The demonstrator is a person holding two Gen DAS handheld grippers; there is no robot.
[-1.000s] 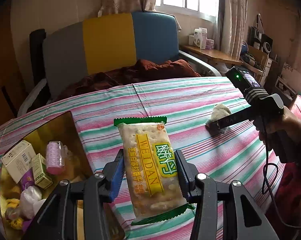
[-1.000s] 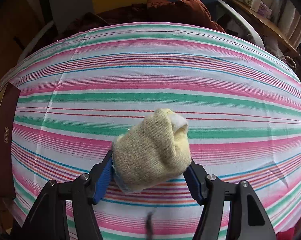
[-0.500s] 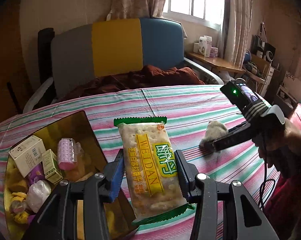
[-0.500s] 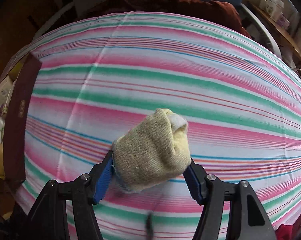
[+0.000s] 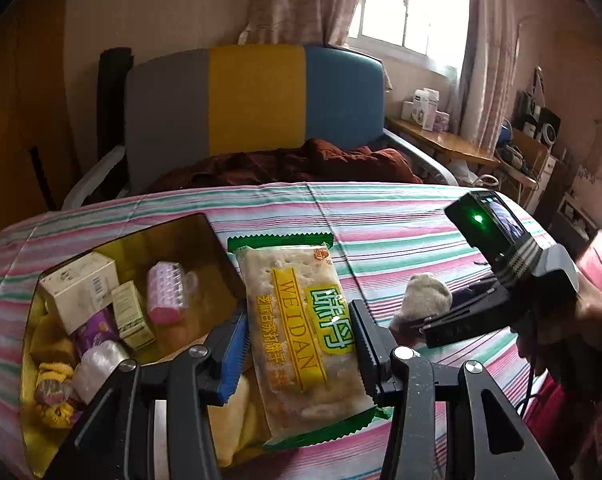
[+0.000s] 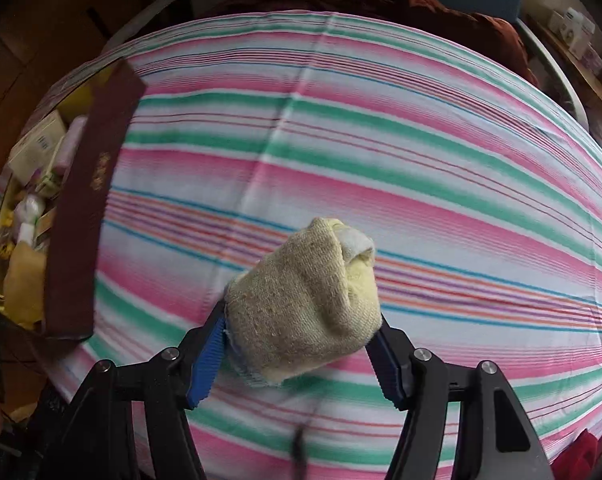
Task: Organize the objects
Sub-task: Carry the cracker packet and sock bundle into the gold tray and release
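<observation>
Striped tablecloth appears bare apart from the gold-lined box. Several small items are already stowed in the box. Cracker packet is clamped in the left gripper beside the box rim. Rolled sock is pinched by the right gripper above the cloth. Both judged undeposited.

Both wrist views close, facing striped tablecloth; share box.

Striped tablecloth lies open right of the box; box interior crowded (cartons, roller).
</observation>
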